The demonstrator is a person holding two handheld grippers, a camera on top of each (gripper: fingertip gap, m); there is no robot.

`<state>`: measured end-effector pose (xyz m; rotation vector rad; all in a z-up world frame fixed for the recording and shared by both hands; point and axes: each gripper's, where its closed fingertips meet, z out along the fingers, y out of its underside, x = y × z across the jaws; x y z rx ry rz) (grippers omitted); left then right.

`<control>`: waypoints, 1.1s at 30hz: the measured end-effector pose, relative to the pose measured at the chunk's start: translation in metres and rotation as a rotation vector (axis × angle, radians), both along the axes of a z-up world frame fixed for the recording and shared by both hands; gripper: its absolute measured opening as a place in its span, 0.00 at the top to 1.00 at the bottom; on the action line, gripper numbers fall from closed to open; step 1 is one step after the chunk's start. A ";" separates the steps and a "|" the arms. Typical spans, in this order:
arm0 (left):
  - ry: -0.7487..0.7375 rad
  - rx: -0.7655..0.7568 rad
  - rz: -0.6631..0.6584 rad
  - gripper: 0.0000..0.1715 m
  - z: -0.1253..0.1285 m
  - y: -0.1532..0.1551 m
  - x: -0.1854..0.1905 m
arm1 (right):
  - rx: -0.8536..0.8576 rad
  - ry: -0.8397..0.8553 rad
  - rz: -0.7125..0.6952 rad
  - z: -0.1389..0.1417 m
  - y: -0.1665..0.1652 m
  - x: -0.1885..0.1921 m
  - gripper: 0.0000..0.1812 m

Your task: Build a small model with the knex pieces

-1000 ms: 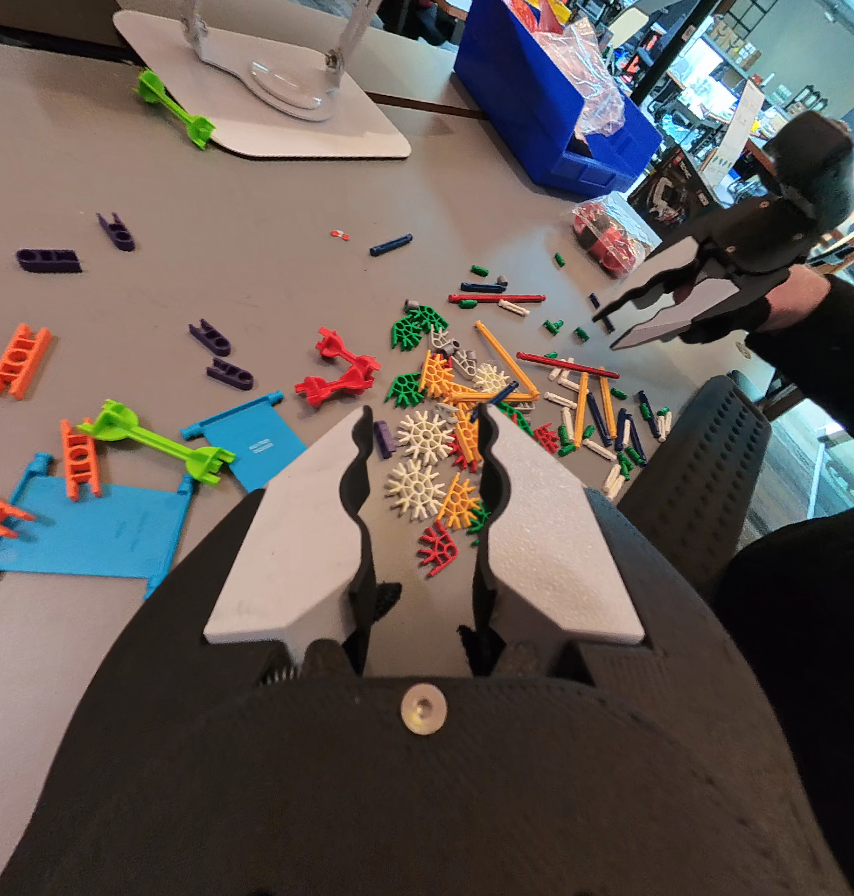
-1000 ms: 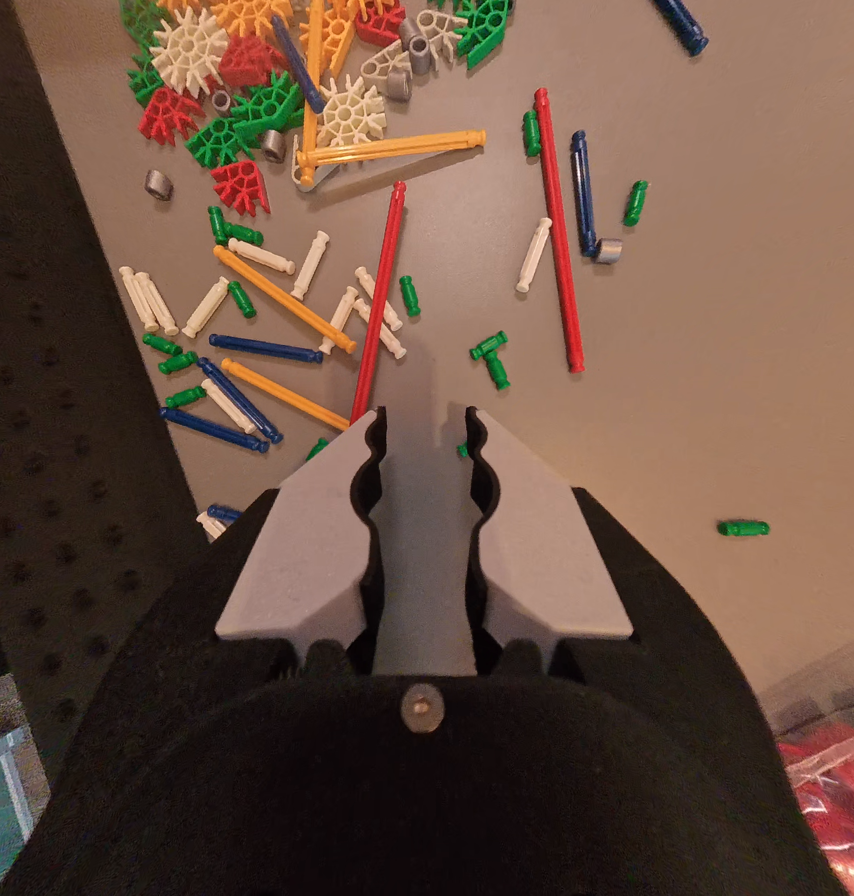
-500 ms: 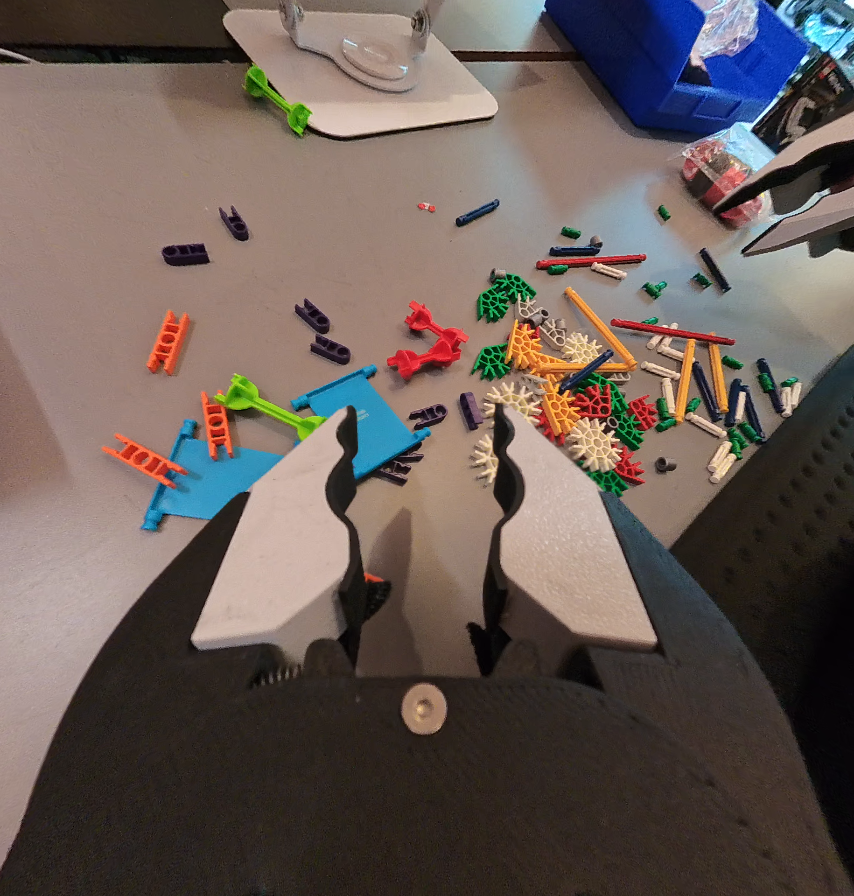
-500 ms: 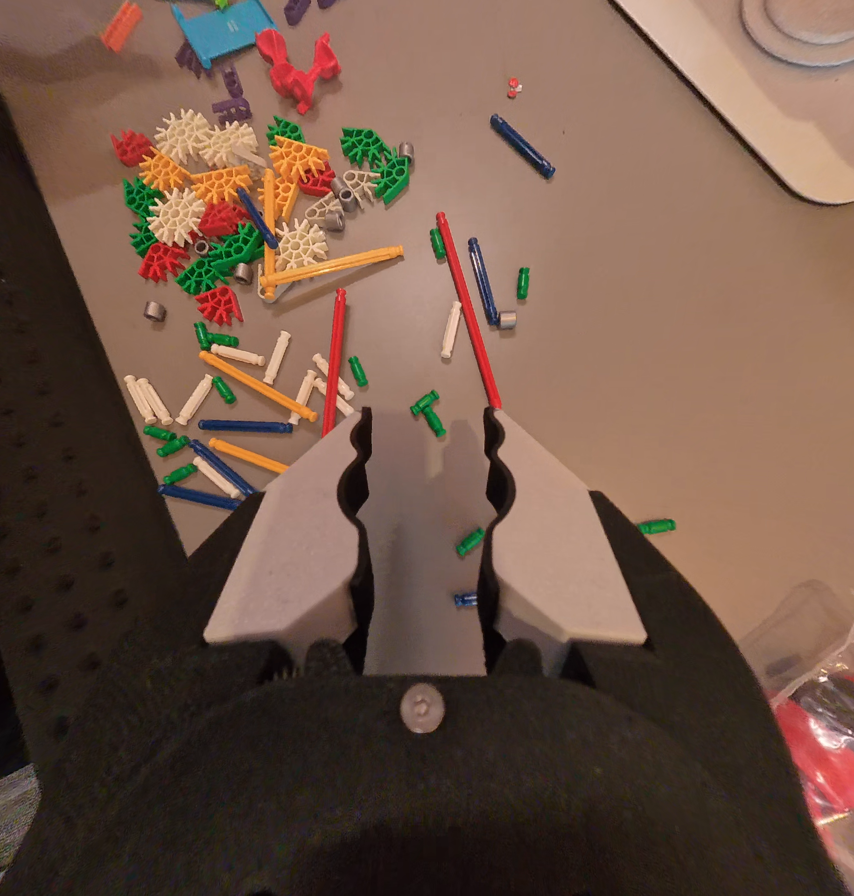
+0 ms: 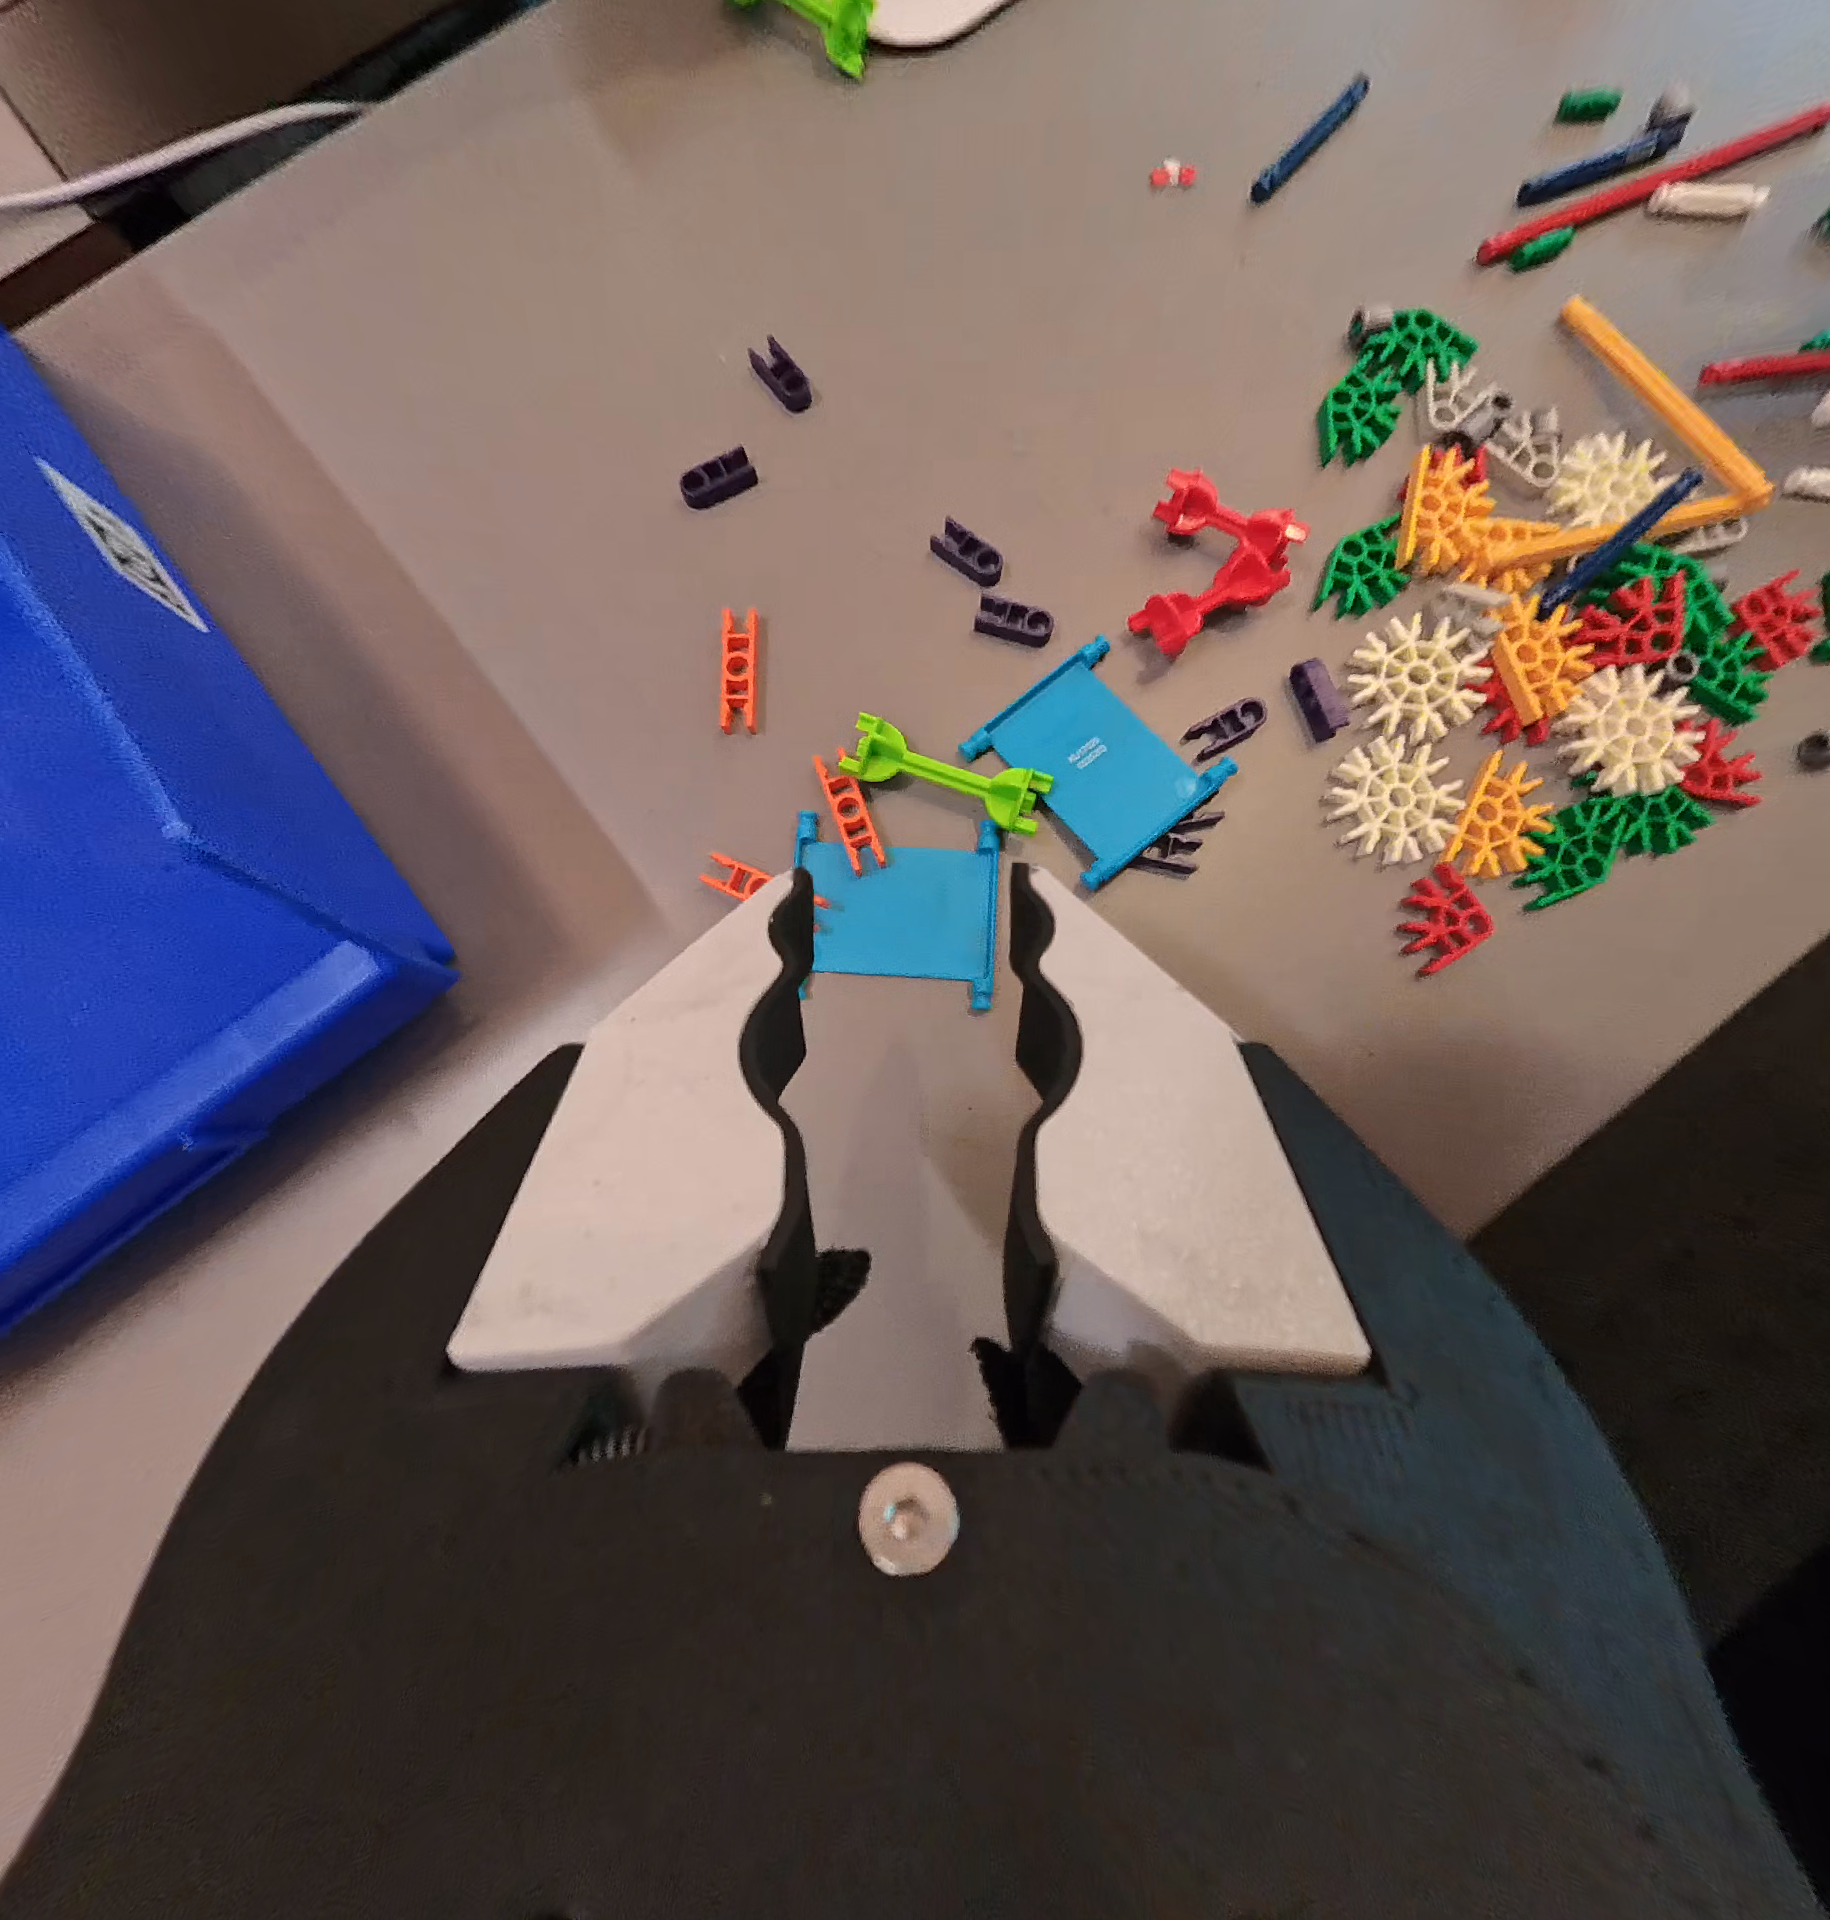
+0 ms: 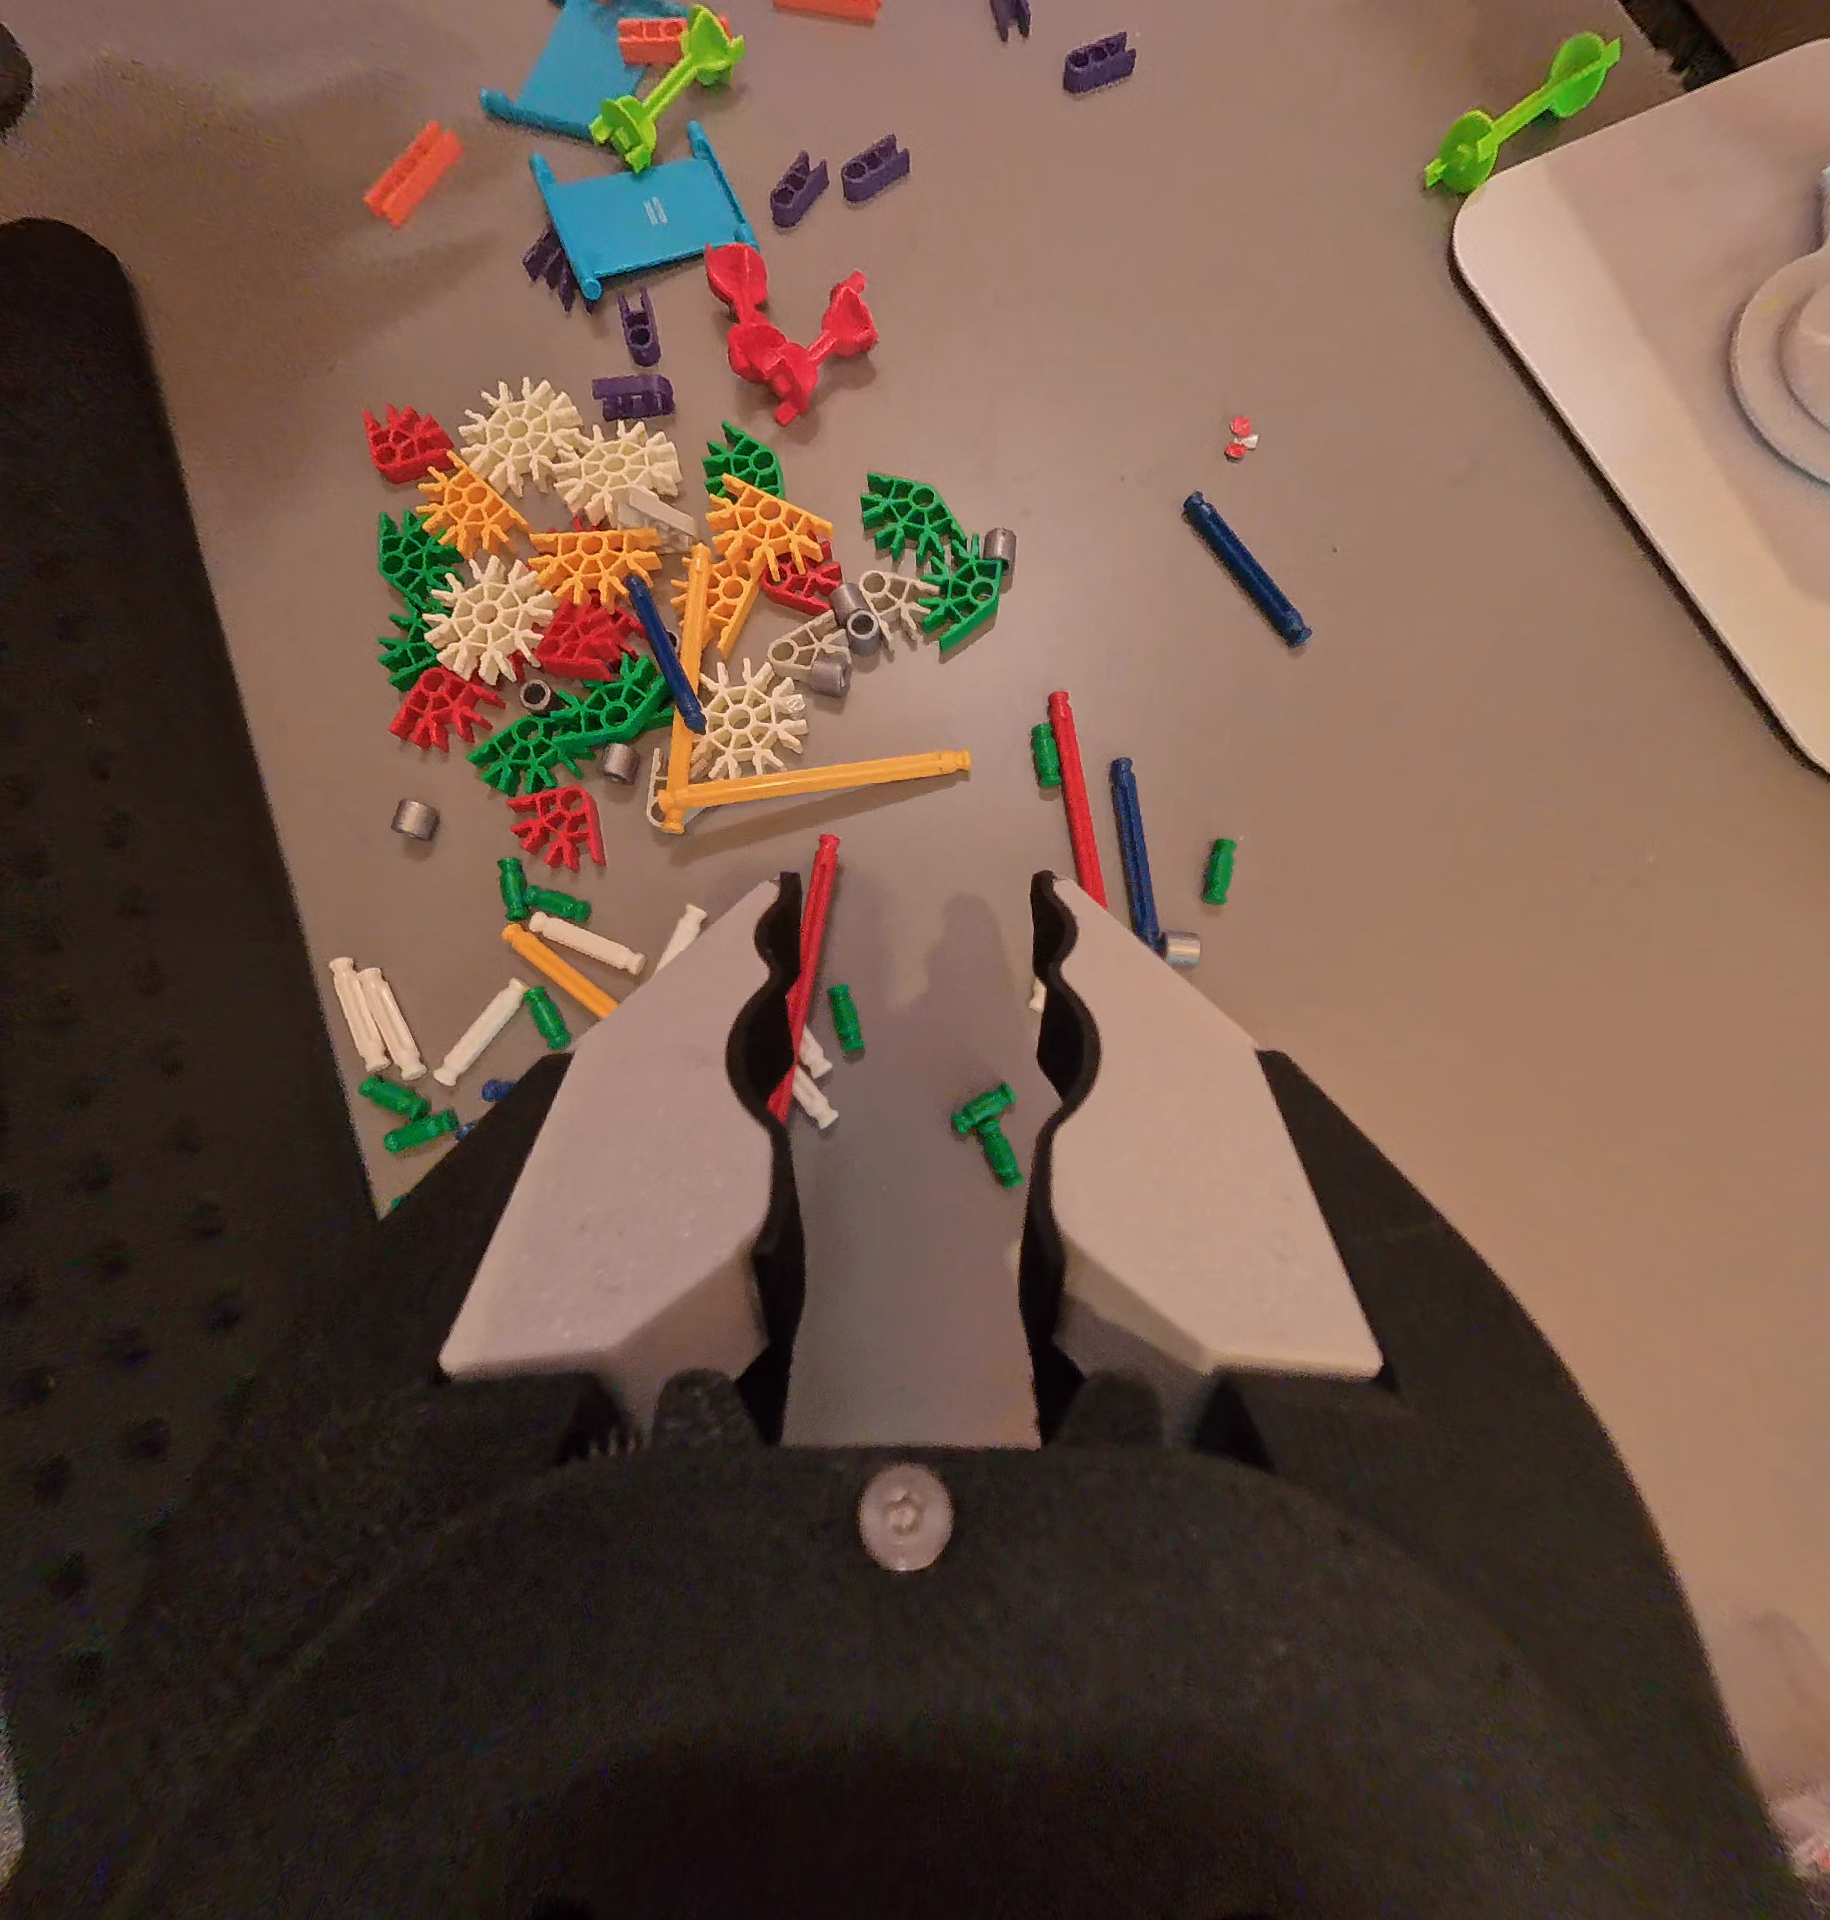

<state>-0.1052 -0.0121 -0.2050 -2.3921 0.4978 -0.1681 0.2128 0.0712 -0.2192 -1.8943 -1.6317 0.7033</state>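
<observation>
My left gripper [image 5: 906, 891] is open over the grey table [image 5: 475, 312]. A flat light-blue panel [image 5: 895, 914] lies on the table between its fingertips, and the pads do not press on it. An orange ladder piece [image 5: 851, 816] and a lime green connector [image 5: 942, 774] rest at the panel's far edge. My right gripper [image 6: 911, 894] is open above scattered rods. A thin red rod [image 6: 815, 935] lies on the table along the left pad, and small green pieces [image 6: 989, 1127] lie between the fingers.
A blue bin [image 5: 163, 831] stands close on the left. A heap of snowflake connectors [image 6: 578, 603] lies ahead of the right gripper, also in the left wrist view [image 5: 1545, 665]. A white base plate [image 6: 1669, 312] is far right. A black perforated chair back [image 6: 111, 727] borders the table. The left gripper's tips are roughly 35 cm from the right gripper's.
My left gripper swung left, from over the connector heap to over the light-blue panel; its jaws widened, then narrowed. My right gripper drew back from the rods and opened wider.
</observation>
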 end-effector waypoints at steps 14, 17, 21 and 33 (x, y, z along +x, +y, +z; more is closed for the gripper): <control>-0.168 -0.032 -0.727 0.86 -0.025 0.046 0.146 | -0.027 0.027 -0.201 0.014 -0.070 -0.058 0.77; -0.101 -0.053 -0.814 0.85 -0.045 0.047 0.162 | -0.039 0.042 -0.237 0.015 -0.083 -0.066 0.77; -0.052 -0.063 -0.882 0.84 -0.064 0.047 0.170 | -0.049 0.046 -0.279 0.015 -0.092 -0.067 0.77; -0.055 -0.094 -0.836 0.95 -0.078 0.049 0.169 | -0.047 0.064 -0.228 0.017 -0.080 -0.065 0.78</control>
